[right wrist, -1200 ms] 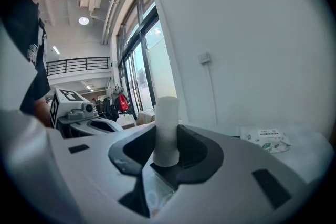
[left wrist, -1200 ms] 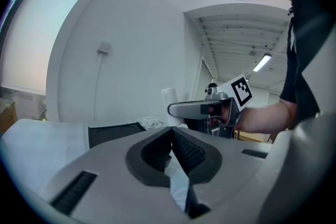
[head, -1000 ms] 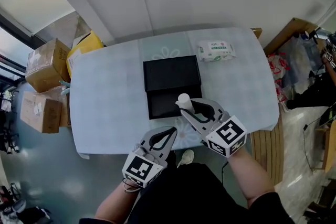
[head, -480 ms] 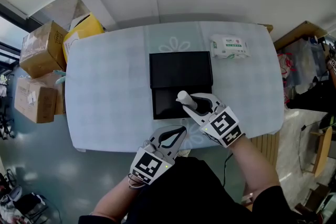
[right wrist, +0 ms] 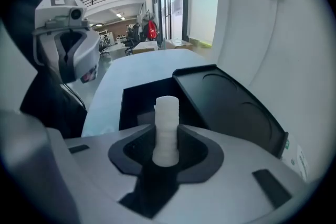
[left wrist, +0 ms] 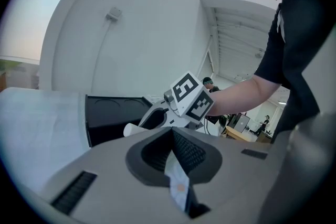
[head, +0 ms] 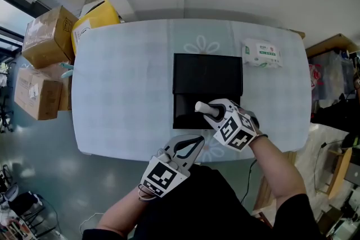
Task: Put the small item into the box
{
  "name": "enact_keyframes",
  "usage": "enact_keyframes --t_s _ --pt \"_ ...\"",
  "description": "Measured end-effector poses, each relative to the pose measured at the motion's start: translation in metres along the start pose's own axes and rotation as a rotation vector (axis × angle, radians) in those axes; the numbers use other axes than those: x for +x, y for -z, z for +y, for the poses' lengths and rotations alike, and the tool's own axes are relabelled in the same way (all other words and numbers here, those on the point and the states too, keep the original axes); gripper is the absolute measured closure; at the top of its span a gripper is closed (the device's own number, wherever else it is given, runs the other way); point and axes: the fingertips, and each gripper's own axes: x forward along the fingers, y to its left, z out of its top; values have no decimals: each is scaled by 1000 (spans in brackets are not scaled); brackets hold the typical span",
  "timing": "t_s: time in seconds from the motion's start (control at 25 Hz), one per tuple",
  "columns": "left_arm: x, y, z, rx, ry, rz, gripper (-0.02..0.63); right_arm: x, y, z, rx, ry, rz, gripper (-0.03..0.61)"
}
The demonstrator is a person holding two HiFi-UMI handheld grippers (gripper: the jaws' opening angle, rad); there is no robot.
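Observation:
A black box (head: 185,116) lies open mid-table, its lid (head: 207,73) folded back on the far side. My right gripper (head: 209,110) is shut on a small white ribbed cylinder (head: 200,107), which hangs over the box's open tray near its front edge. In the right gripper view the cylinder (right wrist: 167,128) stands upright between the jaws, with the tray (right wrist: 142,99) behind it. My left gripper (head: 198,139) hovers shut at the table's near edge, holding nothing; from it I see the box (left wrist: 107,118) and the cylinder (left wrist: 131,130).
A pack of wet wipes (head: 262,54) lies on the white table (head: 124,93) at the far right. Cardboard boxes (head: 48,36) and a yellow carton (head: 98,17) sit on the floor to the left. Wooden furniture (head: 332,45) stands to the right.
My right gripper has turned and carried the cylinder a little leftward over the box's tray. The left gripper stays near the table's front edge.

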Motion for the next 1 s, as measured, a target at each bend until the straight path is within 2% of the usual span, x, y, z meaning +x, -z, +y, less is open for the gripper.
enact_keyframes --t_s 0.2,0.48,1.0 --pt "-5 2 12 -8 -9 2 606 19 11 2 -54 -26 102 446" --pt "-10 2 26 -20 -18 -3 606 32 19 6 -110 -48 195 445" --pt "-17 2 27 -16 -32 -11 604 38 20 10 -108 -41 201 443"
